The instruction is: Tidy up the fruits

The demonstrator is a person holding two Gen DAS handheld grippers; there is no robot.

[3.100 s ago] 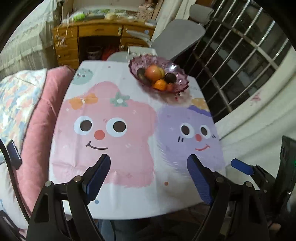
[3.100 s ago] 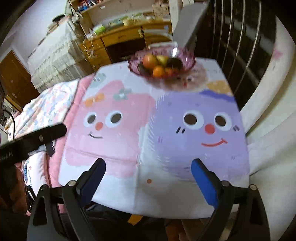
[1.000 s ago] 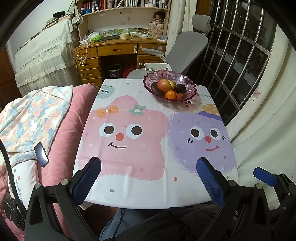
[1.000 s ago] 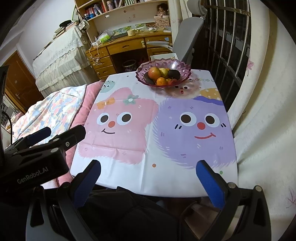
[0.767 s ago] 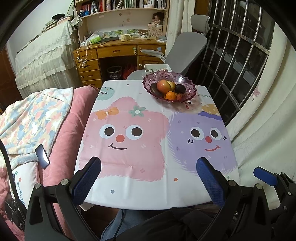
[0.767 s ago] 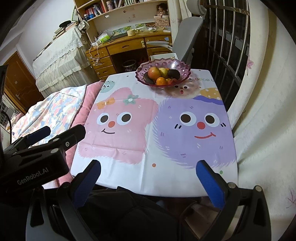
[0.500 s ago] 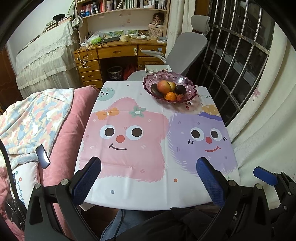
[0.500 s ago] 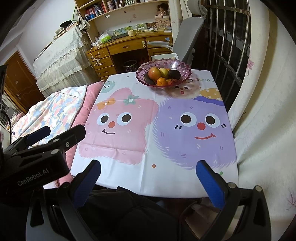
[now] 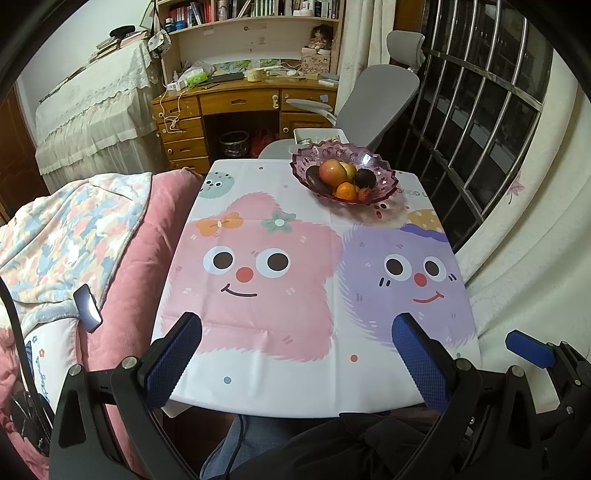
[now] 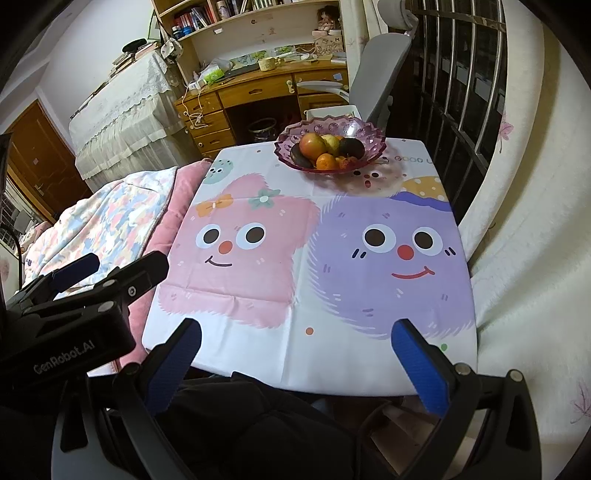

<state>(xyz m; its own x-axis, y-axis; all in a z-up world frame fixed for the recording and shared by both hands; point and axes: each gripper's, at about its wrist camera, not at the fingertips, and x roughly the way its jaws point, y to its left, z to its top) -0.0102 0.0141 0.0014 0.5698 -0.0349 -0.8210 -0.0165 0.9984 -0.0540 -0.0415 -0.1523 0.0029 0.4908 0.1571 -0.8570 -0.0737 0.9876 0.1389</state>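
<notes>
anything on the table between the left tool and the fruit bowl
No. In the left wrist view, only the bare cartoon tablecloth lies between the open left tool and the fruit bowl.

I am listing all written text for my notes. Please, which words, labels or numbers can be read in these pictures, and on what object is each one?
"GenRobot.AI": on the body of the left gripper, seen in the right wrist view.
"GOOD U": on the tablecloth beside the fruit bowl; cut off at the edge.
Book spines on the shelf: too small to read.
</notes>
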